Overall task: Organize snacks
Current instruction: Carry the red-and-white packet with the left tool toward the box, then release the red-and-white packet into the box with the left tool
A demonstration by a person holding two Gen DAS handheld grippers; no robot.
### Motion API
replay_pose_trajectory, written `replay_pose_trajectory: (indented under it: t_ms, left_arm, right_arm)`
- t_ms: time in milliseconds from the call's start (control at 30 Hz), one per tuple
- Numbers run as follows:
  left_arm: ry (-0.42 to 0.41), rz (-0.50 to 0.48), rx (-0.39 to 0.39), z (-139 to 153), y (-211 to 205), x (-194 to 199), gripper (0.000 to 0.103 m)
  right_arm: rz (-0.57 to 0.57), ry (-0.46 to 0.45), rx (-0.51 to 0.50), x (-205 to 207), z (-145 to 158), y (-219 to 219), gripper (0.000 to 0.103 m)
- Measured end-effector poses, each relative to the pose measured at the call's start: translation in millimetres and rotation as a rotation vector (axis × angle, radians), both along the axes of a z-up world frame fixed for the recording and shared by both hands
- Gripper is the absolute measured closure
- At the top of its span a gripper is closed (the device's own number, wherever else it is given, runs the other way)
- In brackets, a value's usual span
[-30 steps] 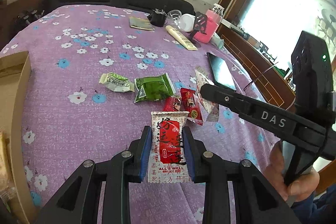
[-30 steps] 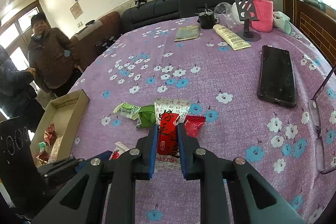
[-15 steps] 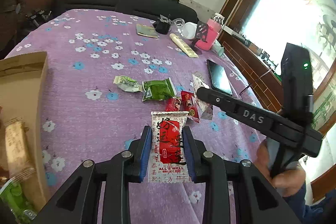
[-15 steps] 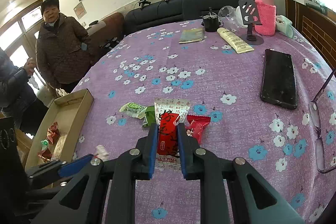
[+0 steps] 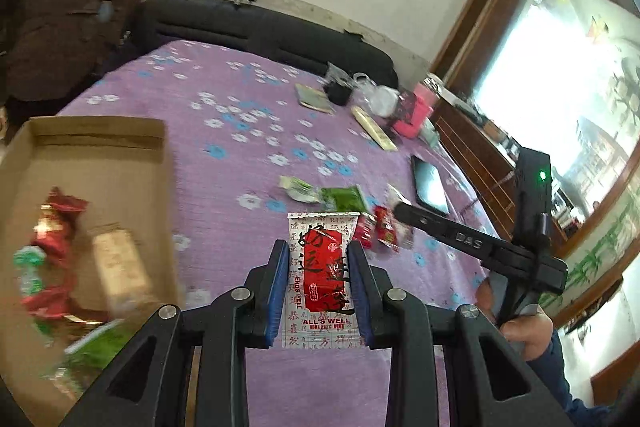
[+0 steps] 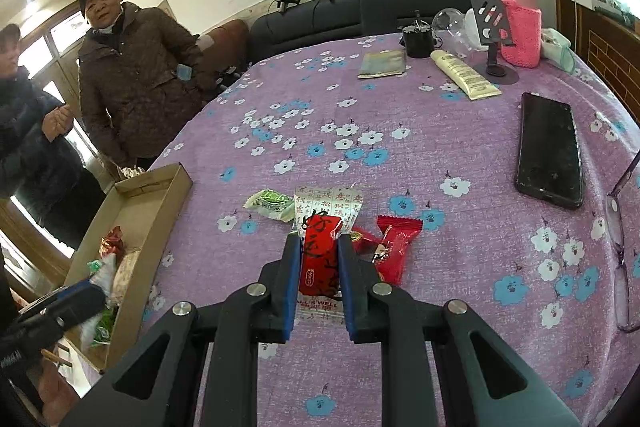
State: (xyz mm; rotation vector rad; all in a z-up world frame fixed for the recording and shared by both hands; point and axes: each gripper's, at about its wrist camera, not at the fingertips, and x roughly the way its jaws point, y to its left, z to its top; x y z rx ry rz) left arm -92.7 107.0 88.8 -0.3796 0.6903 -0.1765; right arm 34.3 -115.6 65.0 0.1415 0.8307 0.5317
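Note:
My left gripper [image 5: 319,257] is shut on a red-and-white snack packet [image 5: 322,273] and holds it above the purple tablecloth, just right of the cardboard box [image 5: 100,143]. My right gripper [image 6: 319,249] is shut on a matching red-and-white packet [image 6: 322,255], over the loose snacks: a green-and-white packet [image 6: 269,202] and red packets [image 6: 394,247]. In the left wrist view the loose snacks include green packets [image 5: 344,198] and red ones [image 5: 384,229], and the right gripper's body [image 5: 480,243] shows at right. The box [image 6: 132,203] holds several snacks [image 5: 52,227].
A black phone [image 6: 550,149], glasses [image 6: 618,239], a cream tube [image 6: 464,75], a pink bottle [image 6: 520,27], a phone stand [image 6: 494,27] and a flat pouch [image 6: 382,63] lie on the table's far and right side. Two people [image 6: 132,83] stand at the left edge.
My left gripper has swung left with its packet, bringing the box and its snacks into view. My right gripper has lifted slightly with its packet.

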Motion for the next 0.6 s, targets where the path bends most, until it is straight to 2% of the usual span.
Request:
replay_pose_trajectory:
  t_ms: [267,500,600]
  left_arm:
    - [-0.022,0.164,-0.012,1,73,-28,0.073]
    - [0.016,0.292,-0.019,-19,125,-50,0.072]
    - [0.036,0.319,-0.019,-28,137,-58,0.072]
  right_arm:
    - [0.116,0.025,0.032,-27,14,40,0.085]
    - [0.298,0.052,0.05,-62,22,110,0.085]
    - [0.362,0.059,0.044,-74,22,140,0.085]
